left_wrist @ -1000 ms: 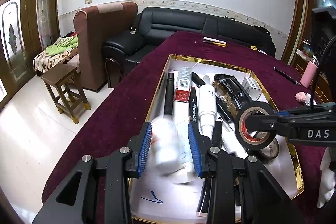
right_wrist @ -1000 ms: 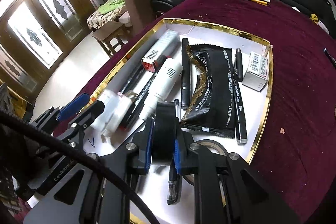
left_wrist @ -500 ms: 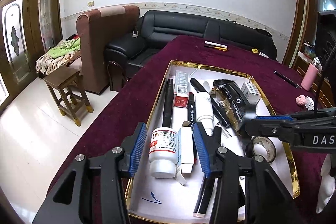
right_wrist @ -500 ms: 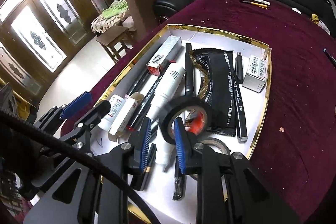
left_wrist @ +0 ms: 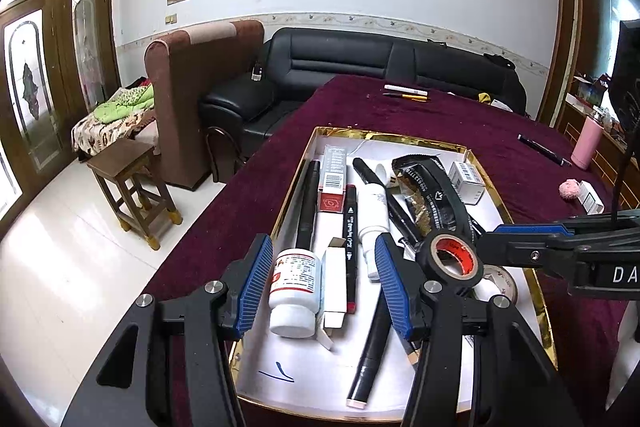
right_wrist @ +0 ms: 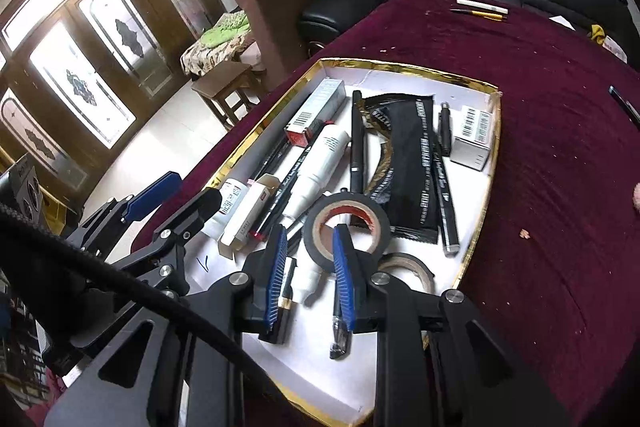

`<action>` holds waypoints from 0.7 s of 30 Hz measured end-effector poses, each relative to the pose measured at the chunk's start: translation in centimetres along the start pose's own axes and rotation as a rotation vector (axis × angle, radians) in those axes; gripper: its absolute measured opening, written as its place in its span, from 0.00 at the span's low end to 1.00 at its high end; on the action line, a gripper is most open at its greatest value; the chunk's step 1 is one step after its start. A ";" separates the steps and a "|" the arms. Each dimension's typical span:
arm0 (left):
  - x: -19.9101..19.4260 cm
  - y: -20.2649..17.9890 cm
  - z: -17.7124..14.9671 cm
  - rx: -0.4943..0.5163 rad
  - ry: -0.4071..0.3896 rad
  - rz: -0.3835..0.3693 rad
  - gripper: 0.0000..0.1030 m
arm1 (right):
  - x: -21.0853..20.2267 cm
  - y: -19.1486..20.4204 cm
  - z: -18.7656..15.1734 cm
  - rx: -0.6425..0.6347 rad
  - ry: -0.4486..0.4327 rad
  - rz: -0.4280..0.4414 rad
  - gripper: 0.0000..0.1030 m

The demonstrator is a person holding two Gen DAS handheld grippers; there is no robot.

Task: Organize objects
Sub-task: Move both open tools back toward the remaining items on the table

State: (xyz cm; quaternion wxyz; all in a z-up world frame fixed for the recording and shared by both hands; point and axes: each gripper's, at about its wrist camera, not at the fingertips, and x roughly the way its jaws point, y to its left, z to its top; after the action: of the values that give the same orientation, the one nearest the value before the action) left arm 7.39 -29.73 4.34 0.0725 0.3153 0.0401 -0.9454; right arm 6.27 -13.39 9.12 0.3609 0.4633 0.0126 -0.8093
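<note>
Both grippers opening over the gold-rimmed tray (left_wrist: pixel 536 291), each letting go of what it set down.

The left gripper (left_wrist: pixel 324 281) has its fingers parting, clear on either side of the white pill bottle (left_wrist: pixel 294 285) and the small white carton (left_wrist: pixel 335 281), which lie in the tray near its left rim. The right gripper (right_wrist: pixel 306 269) has narrow, opening fingers; the black tape roll (right_wrist: pixel 347 227) lies tilted on the pens just ahead, one finger over its near edge, no longer pinched as far as can be seen. Propped like that, the roll could slide or roll when the finger pulls out. A lighter tape roll (right_wrist: pixel 412 265), a black pouch (right_wrist: pixel 404 163), a white tube (right_wrist: pixel 320 167) and markers crowd the tray, leaving little bare floor.
</note>
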 end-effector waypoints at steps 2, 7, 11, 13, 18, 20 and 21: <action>-0.2 -0.5 0.1 0.012 -0.005 0.005 0.46 | -0.4 -0.6 -0.2 0.012 -0.008 0.000 0.24; -0.8 -2.0 0.4 0.045 -0.015 0.021 0.48 | -1.4 -2.1 -0.9 0.046 -0.026 0.006 0.24; -1.2 -3.8 0.4 0.075 -0.016 0.021 0.52 | -2.4 -3.8 -1.4 0.075 -0.049 -0.003 0.24; -1.3 -5.0 0.5 0.092 -0.014 0.017 0.52 | -3.1 -5.3 -1.7 0.106 -0.063 -0.005 0.24; -1.1 -8.9 0.7 0.130 0.011 -0.040 0.52 | -5.3 -10.3 -3.0 0.194 -0.095 -0.036 0.24; -0.9 -10.5 0.8 0.143 0.025 -0.084 0.52 | -6.7 -13.0 -3.7 0.233 -0.114 -0.070 0.23; -0.8 -11.4 0.8 0.153 0.034 -0.110 0.52 | -7.6 -14.4 -4.1 0.256 -0.123 -0.088 0.23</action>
State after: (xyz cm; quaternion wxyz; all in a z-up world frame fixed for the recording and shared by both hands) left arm 5.70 -18.48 5.82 -0.0044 0.3334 -0.0135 -0.9427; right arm 3.07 2.99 8.02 0.2632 0.4538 -0.0926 -0.8463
